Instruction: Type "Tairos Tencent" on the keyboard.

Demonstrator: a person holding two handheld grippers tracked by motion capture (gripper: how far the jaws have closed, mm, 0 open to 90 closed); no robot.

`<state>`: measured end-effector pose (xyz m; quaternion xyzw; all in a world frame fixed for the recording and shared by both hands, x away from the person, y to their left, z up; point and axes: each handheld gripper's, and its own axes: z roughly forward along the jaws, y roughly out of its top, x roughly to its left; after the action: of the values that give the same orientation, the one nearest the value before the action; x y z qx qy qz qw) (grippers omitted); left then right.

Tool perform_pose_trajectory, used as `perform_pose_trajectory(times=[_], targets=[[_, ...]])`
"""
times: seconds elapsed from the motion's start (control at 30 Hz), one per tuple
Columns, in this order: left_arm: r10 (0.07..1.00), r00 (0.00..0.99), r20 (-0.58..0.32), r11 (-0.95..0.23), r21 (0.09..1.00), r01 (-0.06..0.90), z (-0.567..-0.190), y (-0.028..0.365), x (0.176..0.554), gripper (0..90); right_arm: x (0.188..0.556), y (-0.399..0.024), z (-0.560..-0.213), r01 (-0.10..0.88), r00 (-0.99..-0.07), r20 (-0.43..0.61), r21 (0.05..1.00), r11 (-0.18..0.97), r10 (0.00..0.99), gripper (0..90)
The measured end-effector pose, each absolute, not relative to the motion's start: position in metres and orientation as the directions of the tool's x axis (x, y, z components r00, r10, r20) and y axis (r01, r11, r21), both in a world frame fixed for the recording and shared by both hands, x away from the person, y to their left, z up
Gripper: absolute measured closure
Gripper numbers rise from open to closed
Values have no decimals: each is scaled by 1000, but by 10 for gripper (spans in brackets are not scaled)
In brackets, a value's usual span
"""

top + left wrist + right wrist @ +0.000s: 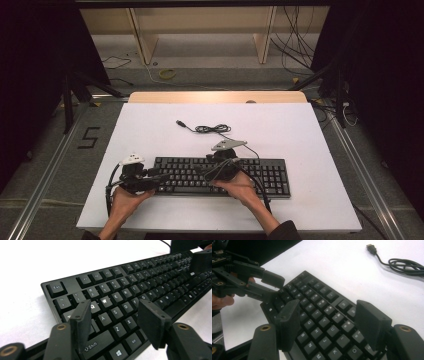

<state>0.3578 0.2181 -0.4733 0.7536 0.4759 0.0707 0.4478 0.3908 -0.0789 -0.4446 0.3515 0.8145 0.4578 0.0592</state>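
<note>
White table (150, 130), keyboard (270, 175) apparently just under open jaws

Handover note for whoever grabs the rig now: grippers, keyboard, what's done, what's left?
Left gripper: open, holding nothing, jaws over the keyboard's left end around the Q/A/Z keys.
Right gripper: open, holding nothing, over the keyboard's middle keys.
Keyboard lies flat near the white table's front edge; its cable lies coiled behind it, USB plug loose on the table.
Done: both grippers positioned over the keys.
Left: probably pressing keys; nothing gripped yet.
</note>
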Motion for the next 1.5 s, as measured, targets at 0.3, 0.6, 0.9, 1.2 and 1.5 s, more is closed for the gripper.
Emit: perform_pose_trajectory(times=[0.3, 0.6, 0.9, 1.2, 1.5], targets=[[787, 549, -283, -187, 737, 649, -475, 217, 360, 716, 391, -84, -445, 526, -738, 224, 782, 335, 636, 351], [793, 552, -256, -221, 724, 653, -477, 214, 362, 883, 392, -88, -446, 530, -732, 221, 779, 335, 645, 337], [796, 553, -246, -238, 713, 660, -479, 211, 365, 891, 394, -91, -445, 533, -724, 216, 779, 332, 655, 334], [797, 553, -243, -244, 708, 663, -480, 209, 368, 892, 396, -94, -444, 532, -721, 218, 782, 325, 657, 336], [792, 561, -243, -263, 693, 671, -483, 208, 370, 895, 395, -94, -444, 536, -720, 220, 779, 325, 658, 340]])
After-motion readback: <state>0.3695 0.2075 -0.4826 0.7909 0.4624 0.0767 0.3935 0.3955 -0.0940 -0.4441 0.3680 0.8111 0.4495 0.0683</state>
